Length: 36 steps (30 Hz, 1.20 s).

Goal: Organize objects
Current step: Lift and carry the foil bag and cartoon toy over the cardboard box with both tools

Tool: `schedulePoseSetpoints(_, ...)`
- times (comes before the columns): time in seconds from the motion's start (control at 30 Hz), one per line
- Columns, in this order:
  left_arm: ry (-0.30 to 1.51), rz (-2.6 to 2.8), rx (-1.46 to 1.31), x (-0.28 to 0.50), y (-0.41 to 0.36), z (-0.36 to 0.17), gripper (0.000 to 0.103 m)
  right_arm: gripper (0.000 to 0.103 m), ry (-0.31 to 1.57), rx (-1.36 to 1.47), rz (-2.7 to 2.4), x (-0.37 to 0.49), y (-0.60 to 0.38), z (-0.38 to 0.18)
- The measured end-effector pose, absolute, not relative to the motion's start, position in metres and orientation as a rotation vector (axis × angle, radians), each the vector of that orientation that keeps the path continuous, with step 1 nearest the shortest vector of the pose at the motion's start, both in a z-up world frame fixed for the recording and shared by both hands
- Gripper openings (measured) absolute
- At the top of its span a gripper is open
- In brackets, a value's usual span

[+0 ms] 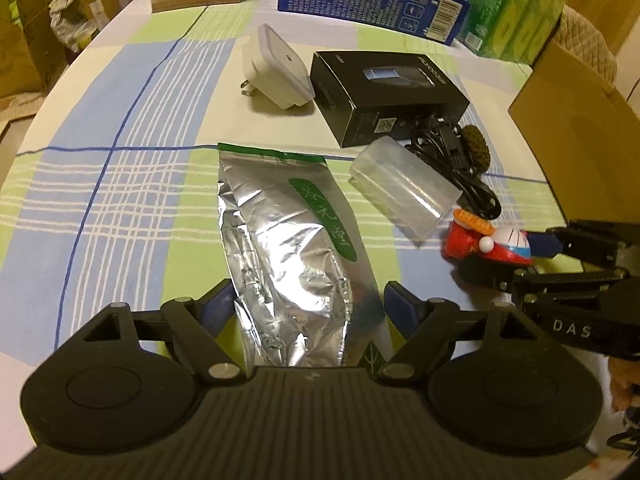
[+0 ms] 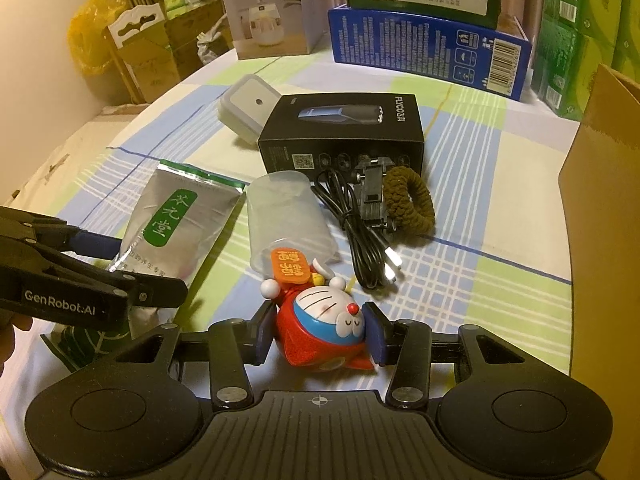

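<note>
A silver foil pouch (image 1: 288, 248) with a green label lies flat on the checked tablecloth, its near end between my left gripper's (image 1: 308, 304) fingers, which look closed against its sides. It also shows in the right wrist view (image 2: 176, 220). My right gripper (image 2: 320, 336) is shut on a red and blue cat figurine (image 2: 324, 328), which rests on the table; the figurine also shows in the left wrist view (image 1: 492, 244). A clear plastic cup (image 2: 288, 220) lies on its side just beyond the figurine.
A black box (image 2: 344, 136), a white plug adapter (image 2: 248, 108), a black cable (image 2: 360, 232), a small black clip (image 2: 374, 188) and a brown hair tie (image 2: 410, 204) lie further back. Blue and green boxes (image 2: 428, 44) stand at the far edge. A cardboard box (image 2: 600, 208) stands at the right.
</note>
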<state>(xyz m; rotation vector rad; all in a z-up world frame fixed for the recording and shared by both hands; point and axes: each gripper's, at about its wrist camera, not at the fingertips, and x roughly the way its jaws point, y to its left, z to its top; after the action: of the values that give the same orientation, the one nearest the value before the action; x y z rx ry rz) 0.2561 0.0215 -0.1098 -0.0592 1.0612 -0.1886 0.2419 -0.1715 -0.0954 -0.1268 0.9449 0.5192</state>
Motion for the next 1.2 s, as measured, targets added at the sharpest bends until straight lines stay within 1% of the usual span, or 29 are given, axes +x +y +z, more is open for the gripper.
schedulePoseSetpoints(0.1, 1.057, -0.183, -0.044, 0.255, 0.019, -0.110, 0.075, 0.043, 0.949, -0.127, 0.515, 0.242, -0.172, -0.095)
schedulePoseSetpoints(0.2, 1.052, -0.176, -0.014, 0.254, 0.015, -0.110, 0.072, 0.043, 0.954, -0.122, 0.504, 0.243, -0.174, -0.094)
schedulePoseSetpoints(0.27, 1.051, -0.179, -0.027, 0.253, 0.016, -0.109, 0.065, 0.043, 0.958, -0.118, 0.499, 0.243, -0.175, -0.094)
schedulePoseSetpoints(0.3, 1.050, -0.187, -0.035, 0.253, 0.017, -0.109, 0.058, 0.043, 0.960, -0.114, 0.498, 0.243, -0.176, -0.094)
schedulePoseSetpoints(0.33, 1.050, -0.195, -0.042, 0.252, 0.017, -0.108, 0.054, 0.043, 0.962, -0.110, 0.497, 0.244, -0.176, -0.094)
schedulePoseSetpoints(0.5, 1.040, -0.202, -0.072, 0.249, 0.022, -0.105, 0.047, 0.043, 0.955, -0.092, 0.496, 0.245, -0.179, -0.091)
schedulePoseSetpoints(0.8, 1.026, -0.191, -0.106, 0.240, 0.033, -0.098, 0.046, 0.043, 0.941, -0.070, 0.511, 0.243, -0.180, -0.084)
schedulePoseSetpoints(1.2, 0.977, -0.228, -0.141, 0.228, 0.020, -0.080, 0.046, 0.043, 0.895, -0.030, 0.492, 0.224, -0.189, -0.065)
